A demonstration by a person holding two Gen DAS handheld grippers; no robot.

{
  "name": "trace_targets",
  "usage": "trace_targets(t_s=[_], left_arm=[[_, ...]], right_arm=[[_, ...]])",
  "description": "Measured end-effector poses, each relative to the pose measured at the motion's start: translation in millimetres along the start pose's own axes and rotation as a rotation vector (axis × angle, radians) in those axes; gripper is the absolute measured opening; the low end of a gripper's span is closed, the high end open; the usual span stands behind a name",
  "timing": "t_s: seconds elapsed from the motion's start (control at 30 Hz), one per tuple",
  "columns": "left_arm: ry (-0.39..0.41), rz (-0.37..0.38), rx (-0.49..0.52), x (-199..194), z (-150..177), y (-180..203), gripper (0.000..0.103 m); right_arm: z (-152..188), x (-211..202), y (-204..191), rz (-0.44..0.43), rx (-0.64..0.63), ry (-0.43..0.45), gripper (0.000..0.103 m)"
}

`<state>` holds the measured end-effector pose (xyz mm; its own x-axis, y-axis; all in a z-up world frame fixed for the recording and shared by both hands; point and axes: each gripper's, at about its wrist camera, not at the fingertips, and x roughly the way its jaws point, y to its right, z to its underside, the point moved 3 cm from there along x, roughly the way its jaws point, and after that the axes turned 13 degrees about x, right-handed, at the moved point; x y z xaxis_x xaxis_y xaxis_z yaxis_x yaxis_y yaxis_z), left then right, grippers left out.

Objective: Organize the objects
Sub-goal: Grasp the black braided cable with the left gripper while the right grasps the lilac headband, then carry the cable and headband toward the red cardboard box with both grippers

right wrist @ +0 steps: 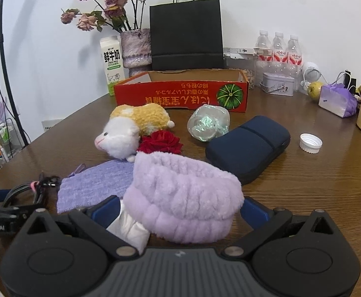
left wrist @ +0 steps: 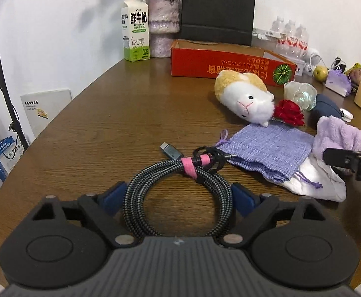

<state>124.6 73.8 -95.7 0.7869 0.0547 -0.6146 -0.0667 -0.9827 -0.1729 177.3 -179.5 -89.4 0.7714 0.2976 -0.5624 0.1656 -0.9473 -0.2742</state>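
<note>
Brown wooden tabletop point(left wrist: 106, 123) against a white wall, clutter bunched on its right side near the open red cardboard box point(left wrist: 220, 61), likely the drop-off bin. Left gripper point(left wrist: 179, 195) straddles the coiled black braided cable with pink tie point(left wrist: 178, 185), blue fingers point(left wrist: 113, 195) spread, seemingly not yet squeezing. Right gripper point(right wrist: 180, 208) likewise flanks the fluffy lilac headband point(right wrist: 185, 198), jaws wide, contact unclear. Both look lined up for pickup; plush hamster point(right wrist: 130, 128) lies nearer the box.

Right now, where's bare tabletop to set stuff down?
Free: the left half, from cable up to milk carton, and right of the case around the cap. Crowded: plush to headband.
</note>
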Motion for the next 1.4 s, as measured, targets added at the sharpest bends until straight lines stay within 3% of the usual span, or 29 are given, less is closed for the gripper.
trace_targets(t_s=[0.03, 0.1, 0.17, 0.3, 0.37, 1.03, 1.4], left_arm=[[0.006, -0.001, 0.004, 1, -1, 1, 0.090], [0.016, -0.003, 0.007, 0, 1, 2, 0.090], [0.017, -0.006, 0.008, -1, 1, 3, 0.090], [0.016, -0.012, 0.010, -2, 1, 5, 0.090], [0.016, -0.014, 0.009, -2, 1, 6, 0.090], [0.054, -0.094, -0.026, -25, 14, 4, 0.086], [0.160, -0.110, -0.011, -62, -4, 12, 0.086]], right_arm=[[0, 2, 0, -0.002, 0.003, -0.004, 0.099], [1, 4, 1, -0.014, 0.011, -0.012, 0.083], [2, 2, 2, -0.020, 0.011, -0.004, 0.074], [4, -6, 2, -0.054, 0.001, 0.017, 0.043], [6, -11, 3, -0.058, -0.011, 0.033, 0.039], [11, -63, 16, -0.070, -0.007, 0.167, 0.036], [12, -80, 12, -0.091, -0.035, 0.209, 0.036]])
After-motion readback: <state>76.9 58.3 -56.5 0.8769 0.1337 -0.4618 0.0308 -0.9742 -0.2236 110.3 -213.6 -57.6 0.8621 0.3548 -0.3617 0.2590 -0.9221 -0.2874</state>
